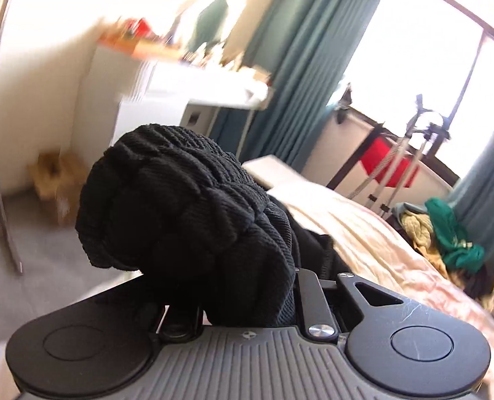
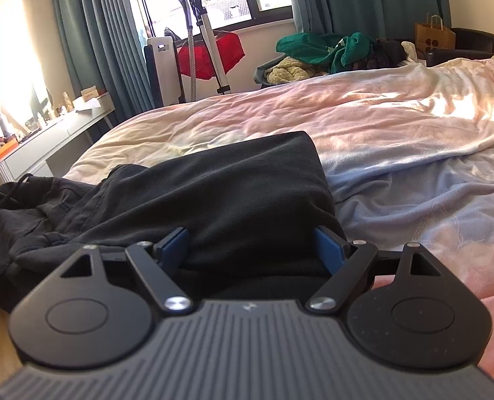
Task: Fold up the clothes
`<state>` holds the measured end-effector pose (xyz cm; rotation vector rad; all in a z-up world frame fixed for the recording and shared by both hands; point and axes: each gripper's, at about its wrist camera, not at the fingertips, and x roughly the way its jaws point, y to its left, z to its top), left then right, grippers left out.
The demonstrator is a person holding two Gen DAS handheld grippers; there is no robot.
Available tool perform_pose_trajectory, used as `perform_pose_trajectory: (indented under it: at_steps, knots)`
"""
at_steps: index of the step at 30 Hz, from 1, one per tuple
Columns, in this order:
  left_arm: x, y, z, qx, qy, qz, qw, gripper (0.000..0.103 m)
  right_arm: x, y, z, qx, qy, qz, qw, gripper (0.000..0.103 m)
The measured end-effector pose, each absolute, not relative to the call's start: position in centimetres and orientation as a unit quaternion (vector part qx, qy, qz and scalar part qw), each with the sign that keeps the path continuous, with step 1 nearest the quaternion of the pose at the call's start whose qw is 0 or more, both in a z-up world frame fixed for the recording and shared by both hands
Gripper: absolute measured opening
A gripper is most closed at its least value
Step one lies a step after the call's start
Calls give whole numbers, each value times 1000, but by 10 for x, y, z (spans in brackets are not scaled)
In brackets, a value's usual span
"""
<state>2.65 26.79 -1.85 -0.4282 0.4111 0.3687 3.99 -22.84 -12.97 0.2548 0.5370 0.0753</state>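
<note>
A black garment (image 2: 213, 193) lies on the bed's pink and blue blanket (image 2: 380, 126), partly folded, with a drawstring end at the left. My right gripper (image 2: 253, 250) is open, its blue pads (image 2: 175, 245) either side of the garment's near edge, fabric lying between them. In the left wrist view, my left gripper (image 1: 247, 300) is shut on a bunched ribbed cuff of the black garment (image 1: 180, 200) and holds it lifted above the bed; the fingers are hidden by the cloth.
A pile of green and yellow clothes (image 2: 320, 53) sits at the bed's far side. A white desk (image 2: 47, 143) with clutter stands at left. A garment steamer (image 2: 200, 33), red cloth (image 2: 223, 50) and teal curtains (image 2: 90, 40) are by the window.
</note>
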Motion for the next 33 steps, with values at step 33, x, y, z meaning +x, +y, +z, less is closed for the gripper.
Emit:
perform_pose_trajectory:
  at_steps: [33]
  knots:
    - [51,-253,-129,280,85,-52,955,41,12,-383,-118,433,139,-37,890,85]
